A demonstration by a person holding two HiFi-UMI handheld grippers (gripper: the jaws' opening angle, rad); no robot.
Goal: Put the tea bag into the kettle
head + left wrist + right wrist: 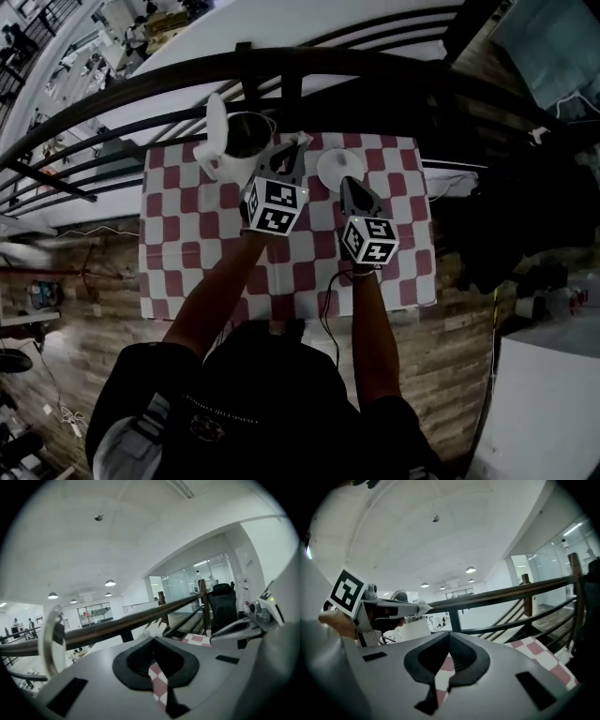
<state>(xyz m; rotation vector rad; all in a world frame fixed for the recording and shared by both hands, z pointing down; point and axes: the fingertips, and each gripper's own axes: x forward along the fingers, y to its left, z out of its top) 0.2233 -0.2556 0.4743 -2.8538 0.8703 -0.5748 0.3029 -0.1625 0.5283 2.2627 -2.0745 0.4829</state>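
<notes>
A white kettle (232, 150) with its lid raised stands at the back left of the checkered table (187, 244). My left gripper (302, 141) is lifted just right of the kettle's open top, its jaws together. In the right gripper view a small white tea bag (423, 606) is pinched at the tip of that left gripper (417, 605). My right gripper (345, 181) hovers beside it over a round white dish (328, 164). In its own view the right gripper (450, 634) is shut, with nothing between the jaws.
A dark railing (281, 66) runs along the table's far edge, with a drop to a lower floor behind it. Dark furniture (525, 216) stands to the table's right. The cloth's front half lies under my arms.
</notes>
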